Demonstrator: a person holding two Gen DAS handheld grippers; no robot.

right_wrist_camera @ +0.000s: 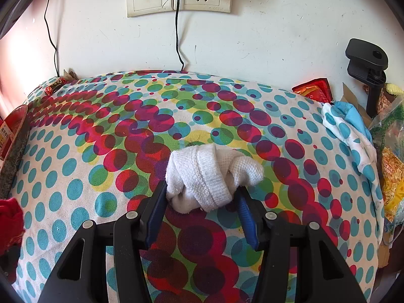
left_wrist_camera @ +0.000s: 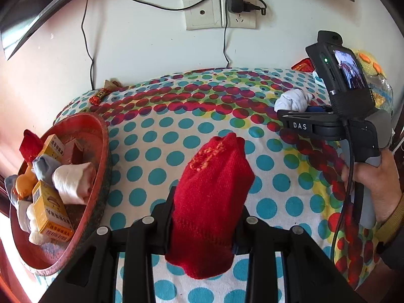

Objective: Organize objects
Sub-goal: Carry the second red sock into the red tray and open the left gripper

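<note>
My left gripper (left_wrist_camera: 205,217) is shut on a rolled red knitted sock (left_wrist_camera: 213,192), held above the dotted cloth. To its left sits a round red basket (left_wrist_camera: 101,151) with several rolled socks, yellow boxes and an orange toy in it. My right gripper (right_wrist_camera: 202,197) is shut on a white rolled sock (right_wrist_camera: 209,174), which rests on the cloth. In the left wrist view, the right gripper (left_wrist_camera: 298,112) shows at the right edge with the white sock (left_wrist_camera: 293,99) at its tips and a hand on its handle. The red sock (right_wrist_camera: 10,217) appears at the far left of the right wrist view.
A dotted cloth (right_wrist_camera: 101,151) covers the surface up to a white wall with sockets (left_wrist_camera: 219,12) and hanging cables. Red snack packets (right_wrist_camera: 313,89) lie at the back right, a small wrapper (left_wrist_camera: 99,96) at the back left. A black clamp stand (right_wrist_camera: 368,68) and bags crowd the right edge.
</note>
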